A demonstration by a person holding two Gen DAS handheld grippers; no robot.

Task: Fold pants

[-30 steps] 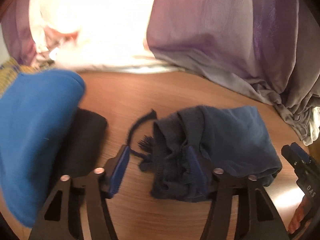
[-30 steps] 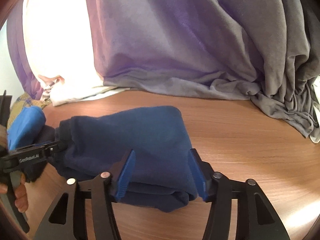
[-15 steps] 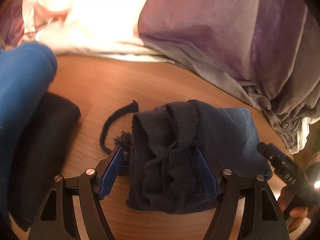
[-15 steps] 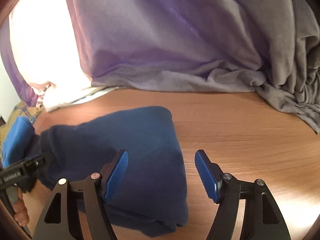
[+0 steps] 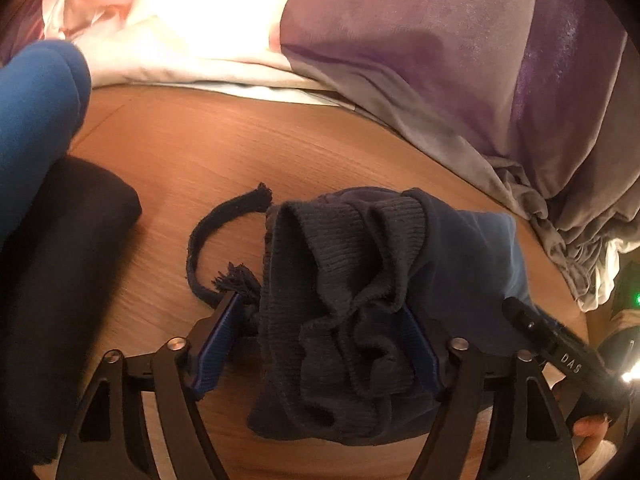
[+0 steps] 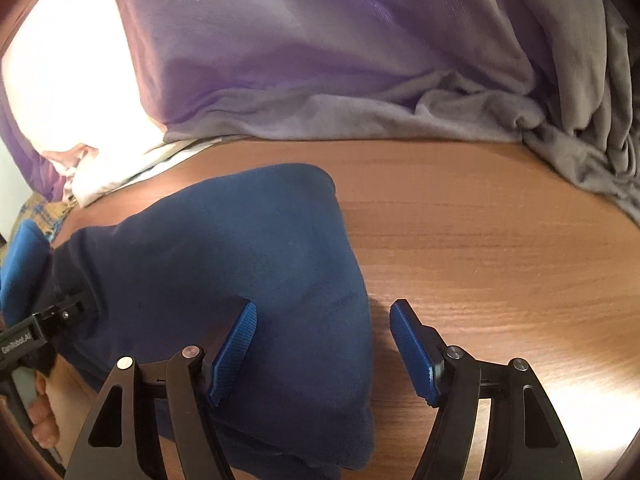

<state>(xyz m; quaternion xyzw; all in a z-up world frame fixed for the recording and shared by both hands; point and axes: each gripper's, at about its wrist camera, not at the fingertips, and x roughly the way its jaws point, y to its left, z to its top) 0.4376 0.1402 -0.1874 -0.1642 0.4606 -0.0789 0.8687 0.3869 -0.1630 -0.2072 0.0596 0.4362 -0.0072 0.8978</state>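
Note:
The navy pants (image 5: pixel 360 304) lie folded into a thick bundle on the wooden table (image 5: pixel 224 148). The ribbed waistband faces the left wrist view, and a dark drawstring (image 5: pixel 212 232) trails to its left. My left gripper (image 5: pixel 320 344) is open, its jaws on either side of the waistband end. In the right wrist view the pants (image 6: pixel 240 280) show their smooth folded side. My right gripper (image 6: pixel 324 348) is open, with its left pad on the cloth and its right pad over bare table beside the bundle's right edge.
A folded black garment (image 5: pixel 64 264) and a bright blue one (image 5: pixel 36 96) lie at the left. A purple-grey sheet (image 6: pixel 320 60) and white cloth (image 5: pixel 192 40) are heaped along the table's back. The table (image 6: pixel 500 240) right of the pants is bare wood.
My right gripper has slid right, from around the bundle's end to its right edge. My left gripper has moved in closer around the waistband end.

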